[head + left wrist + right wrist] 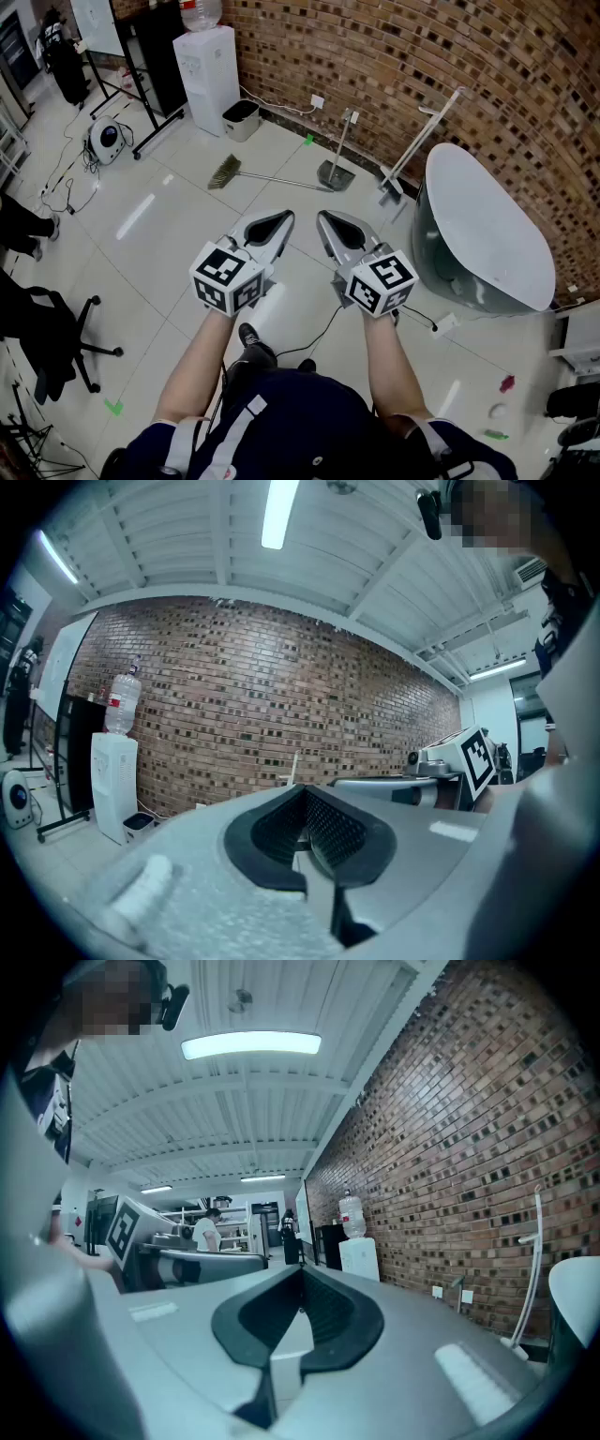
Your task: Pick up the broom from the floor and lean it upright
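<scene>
In the head view, we hold both grippers level in front of us. The left gripper [275, 223] and right gripper [330, 225] are both pressed together and empty. The broom [267, 176] lies flat on the floor [159, 244] well ahead of them, its bristle head toward the left and its thin handle running right toward a dustpan [336, 174]. We judge it light and stiff, with a slim, smooth handle that could slip or swing. A grip near the middle of the handle, with the second gripper nearer the bristles, should keep it steady. The floor is glossy pale tile, likely slick under the bristles. A brick wall [422, 56] behind offers a place to lean it, between a water dispenser [211, 66] and a bathtub [487, 225].

In the left gripper view, the left gripper [305, 791] shows jaws closed on nothing, with brick wall beyond.

In the right gripper view, the right gripper [301, 1271] is likewise closed and bare. We cannot see the broom here.
</scene>
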A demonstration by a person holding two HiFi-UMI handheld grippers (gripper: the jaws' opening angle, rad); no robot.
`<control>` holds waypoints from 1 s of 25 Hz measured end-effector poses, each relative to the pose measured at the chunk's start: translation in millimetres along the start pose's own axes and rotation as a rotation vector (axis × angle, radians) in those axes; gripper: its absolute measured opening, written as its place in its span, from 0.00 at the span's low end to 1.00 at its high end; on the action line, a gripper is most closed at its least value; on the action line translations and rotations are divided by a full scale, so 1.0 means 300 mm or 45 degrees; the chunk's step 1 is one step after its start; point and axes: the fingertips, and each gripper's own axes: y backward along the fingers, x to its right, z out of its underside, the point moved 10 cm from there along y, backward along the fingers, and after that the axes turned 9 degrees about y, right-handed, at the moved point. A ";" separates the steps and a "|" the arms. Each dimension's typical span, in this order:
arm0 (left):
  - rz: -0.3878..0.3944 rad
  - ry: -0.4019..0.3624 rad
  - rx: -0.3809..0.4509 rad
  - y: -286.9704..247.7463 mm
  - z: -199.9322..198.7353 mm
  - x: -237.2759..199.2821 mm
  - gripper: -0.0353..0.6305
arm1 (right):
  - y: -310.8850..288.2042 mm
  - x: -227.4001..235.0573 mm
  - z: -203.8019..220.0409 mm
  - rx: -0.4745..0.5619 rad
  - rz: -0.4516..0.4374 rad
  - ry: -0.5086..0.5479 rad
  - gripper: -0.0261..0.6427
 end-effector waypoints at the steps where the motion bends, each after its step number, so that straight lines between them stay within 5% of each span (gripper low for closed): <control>1: -0.003 0.001 0.003 0.003 -0.003 -0.018 0.06 | -0.018 -0.003 0.002 -0.005 -0.006 0.003 0.05; 25: 0.075 0.090 -0.038 -0.064 -0.063 -0.613 0.06 | -0.568 0.073 0.066 -0.130 0.052 -0.039 0.05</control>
